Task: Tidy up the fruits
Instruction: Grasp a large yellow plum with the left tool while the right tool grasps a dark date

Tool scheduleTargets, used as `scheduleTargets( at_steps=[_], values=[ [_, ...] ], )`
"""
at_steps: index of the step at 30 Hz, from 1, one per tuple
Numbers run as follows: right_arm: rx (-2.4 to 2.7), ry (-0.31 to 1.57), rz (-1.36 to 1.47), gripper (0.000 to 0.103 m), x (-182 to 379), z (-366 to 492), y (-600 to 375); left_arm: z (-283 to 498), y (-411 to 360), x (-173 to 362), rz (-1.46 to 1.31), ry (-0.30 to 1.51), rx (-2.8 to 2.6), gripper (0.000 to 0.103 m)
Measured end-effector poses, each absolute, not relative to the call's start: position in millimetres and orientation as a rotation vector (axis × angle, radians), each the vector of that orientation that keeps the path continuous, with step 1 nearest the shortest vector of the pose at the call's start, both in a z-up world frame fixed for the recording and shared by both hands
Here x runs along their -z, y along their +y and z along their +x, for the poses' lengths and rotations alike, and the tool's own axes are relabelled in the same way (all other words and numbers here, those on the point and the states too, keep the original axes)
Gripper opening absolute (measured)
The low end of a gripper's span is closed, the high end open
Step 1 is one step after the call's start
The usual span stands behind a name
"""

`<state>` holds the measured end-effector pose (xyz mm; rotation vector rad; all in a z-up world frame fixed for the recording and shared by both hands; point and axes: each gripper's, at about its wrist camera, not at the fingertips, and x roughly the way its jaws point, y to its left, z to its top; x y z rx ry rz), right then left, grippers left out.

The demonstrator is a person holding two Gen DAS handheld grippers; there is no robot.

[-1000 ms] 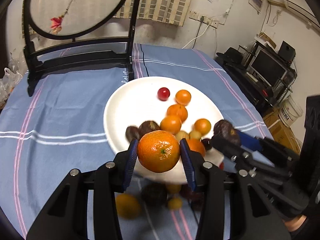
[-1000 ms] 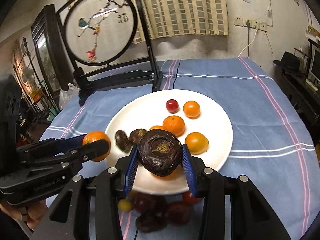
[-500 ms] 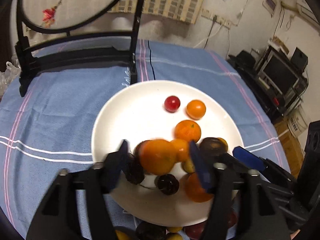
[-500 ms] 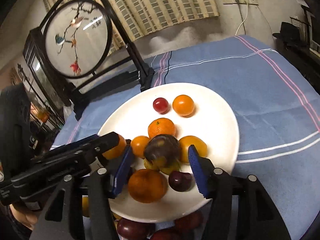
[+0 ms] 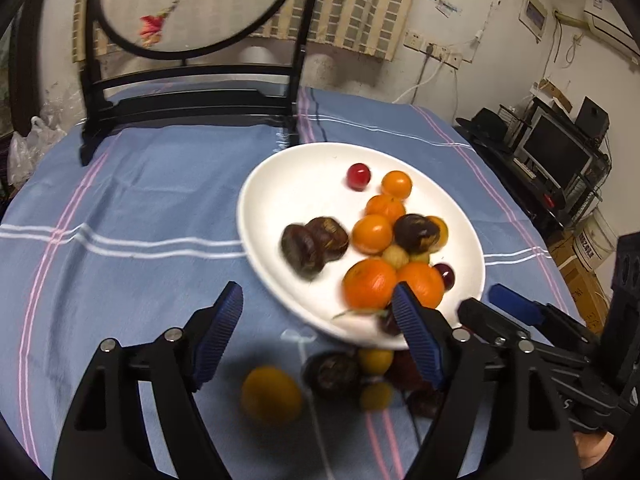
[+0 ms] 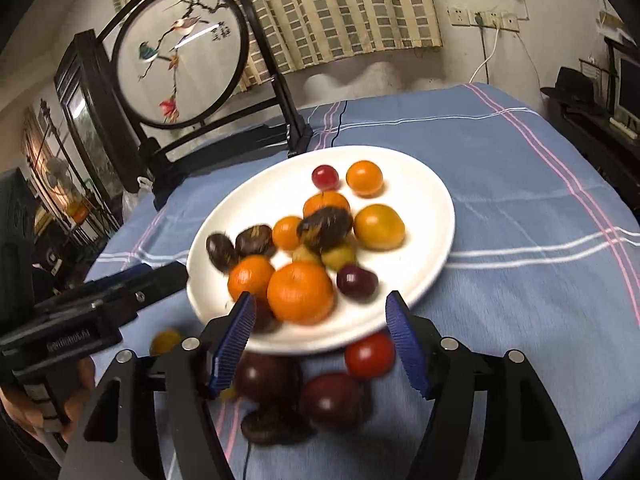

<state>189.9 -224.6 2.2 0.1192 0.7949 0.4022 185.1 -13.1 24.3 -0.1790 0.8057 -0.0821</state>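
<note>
Both releases done — left gripper (image 5: pixel 318 322) and right gripper (image 6: pixel 318 326) are opening, nothing between jaws. The mandarin (image 5: pixel 370 283) and dark fruit (image 6: pixel 325 228) are now sitting on the white plate (image 5: pixel 276 188); loose fruits (image 6: pixel 332 400) are waiting on the cloth.

Round table under a blue cloth (image 6: pixel 520 184) with white and pink stripes; at its far side a black wooden stand (image 6: pixel 180 80) holding a round embroidered screen with birds and red blossoms. Far wall (image 5: pixel 480 20) pale and stained, hung with a checked beige curtain (image 6: pixel 340 12); white sockets (image 6: pixel 480 20) with a trailing white cable to its right. Right: dark shelving with a monitor (image 5: pixel 556 152) and speaker, cardboard boxes on the floor below; left: a dark glass-fronted cabinet (image 6: pixel 80 104) and a plastic bag; light dim, indoor.
</note>
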Motion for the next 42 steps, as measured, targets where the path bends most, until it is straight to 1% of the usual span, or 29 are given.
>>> scheduleTargets(
  at_steps=[6, 14, 23, 28, 31, 34, 36, 38, 42],
  values=[
    [-0.411, 0.772, 0.107, 0.068, -3, 161, -227, 159, 2, -14, -0.193, 0.803, 0.076, 0.077],
    [-0.434, 0.796, 0.121, 0.068, 6, 137, -231, 136, 9, -2, -0.18, 0.824, 0.09, 0.078],
    [-0.488, 0.848, -0.002, 0.068, 16, 122, -206, 131, 5, 4, -0.138, 0.844, 0.093, 0.079],
    [-0.489, 0.913, -0.07, 0.068, 25, 126, -191, 132, 6, 6, -0.132, 0.855, 0.087, 0.08],
    [-0.46, 0.946, -0.164, 0.065, 32, 131, -176, 132, 8, 7, -0.138, 0.861, 0.089, 0.08],
    [-0.437, 0.94, -0.225, 0.061, 36, 136, -167, 132, 8, 7, -0.137, 0.866, 0.093, 0.08],
    [-0.426, 0.934, -0.219, 0.048, 35, 139, -167, 133, 7, 8, -0.136, 0.87, 0.098, 0.08],
    [-0.415, 0.924, -0.191, 0.039, 35, 141, -171, 132, 5, 8, -0.13, 0.871, 0.103, 0.08],
    [-0.427, 0.92, -0.146, 0.038, 33, 140, -179, 131, 2, 8, -0.114, 0.871, 0.109, 0.08]
  ],
)
